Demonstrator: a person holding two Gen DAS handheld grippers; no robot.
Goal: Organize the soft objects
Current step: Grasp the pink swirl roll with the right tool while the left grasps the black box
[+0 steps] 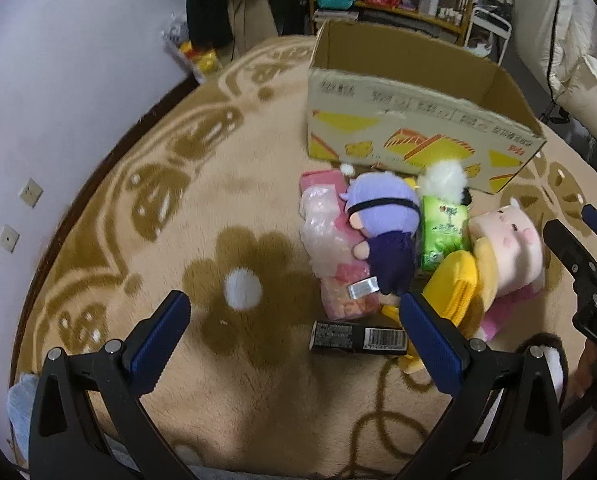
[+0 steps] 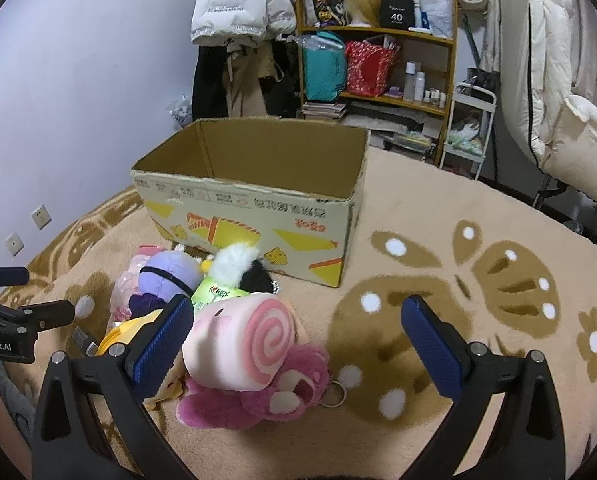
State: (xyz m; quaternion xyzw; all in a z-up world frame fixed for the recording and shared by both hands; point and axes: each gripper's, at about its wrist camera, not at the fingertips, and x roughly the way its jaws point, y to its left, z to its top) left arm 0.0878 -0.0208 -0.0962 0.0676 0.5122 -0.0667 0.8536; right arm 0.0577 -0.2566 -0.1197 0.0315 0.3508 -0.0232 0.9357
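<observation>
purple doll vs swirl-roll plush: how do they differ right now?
Colour: the purple doll has a lilac head with a dark band across it; the swirl-roll plush is cream with a pink spiral end.
Place: the doll lies nearer the cardboard box, beside a green packet; the roll lies nearer the right gripper, resting on a pink bear.
Both lie on the blanket, outside the box.

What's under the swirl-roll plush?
The swirl-roll plush lies on a magenta bear plush with a keyring. Whatever is beneath the bear is covered.
</observation>
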